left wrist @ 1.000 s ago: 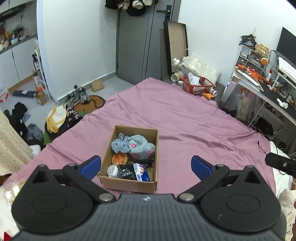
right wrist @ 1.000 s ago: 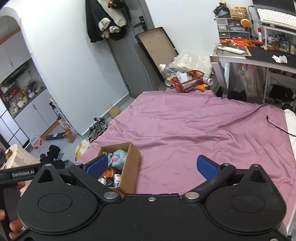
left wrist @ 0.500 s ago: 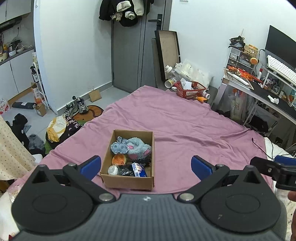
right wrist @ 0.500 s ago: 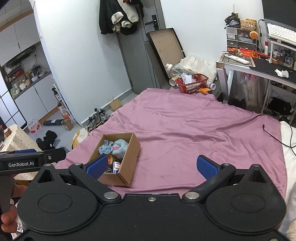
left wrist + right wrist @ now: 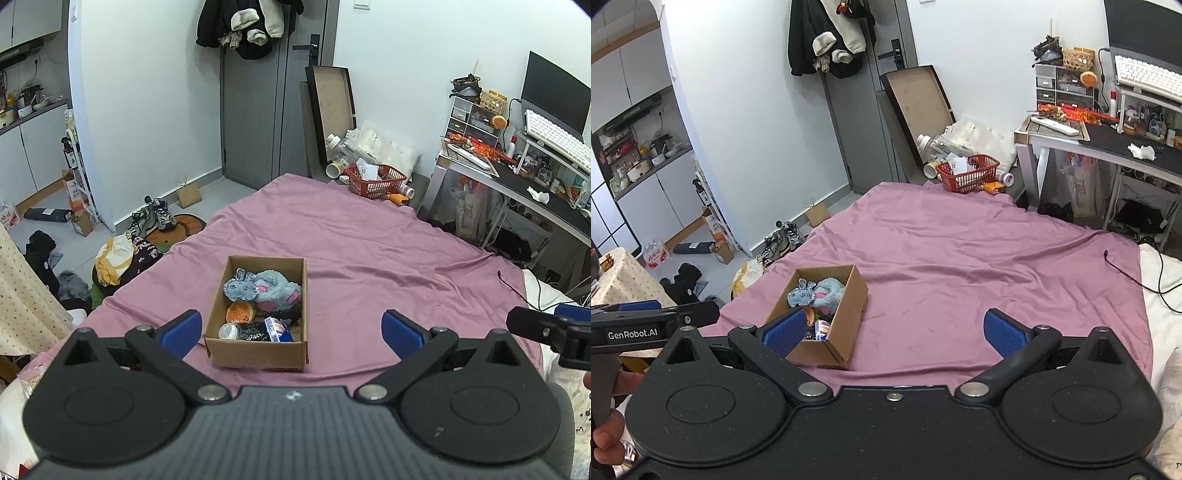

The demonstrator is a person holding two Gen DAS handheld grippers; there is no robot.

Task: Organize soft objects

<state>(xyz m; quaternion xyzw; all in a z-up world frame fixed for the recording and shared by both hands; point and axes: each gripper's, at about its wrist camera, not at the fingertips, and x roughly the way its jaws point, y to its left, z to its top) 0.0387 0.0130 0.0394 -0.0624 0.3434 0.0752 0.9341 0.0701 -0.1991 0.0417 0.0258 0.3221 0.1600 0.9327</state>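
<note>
Toys, the grey plush (image 5: 263,290) among them, are sitting packed in the box (image 5: 258,350) on the bed (image 5: 369,258), so I'm judging the work nearly finished while I'm holding the left claw (image 5: 291,330) and right claw (image 5: 897,330) open and empty.

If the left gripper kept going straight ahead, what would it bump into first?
Probably the cardboard box on the purple bedsheet. The left gripper, jaws open and empty, points at it, likely meeting its near wall or the blue plush toy inside; depth is unclear.

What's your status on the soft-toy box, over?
Left gripper open, empty; right gripper open, empty. Cardboard box on purple sheet, grey plush and small items inside, untouched. Nothing between grippers and box.
</note>
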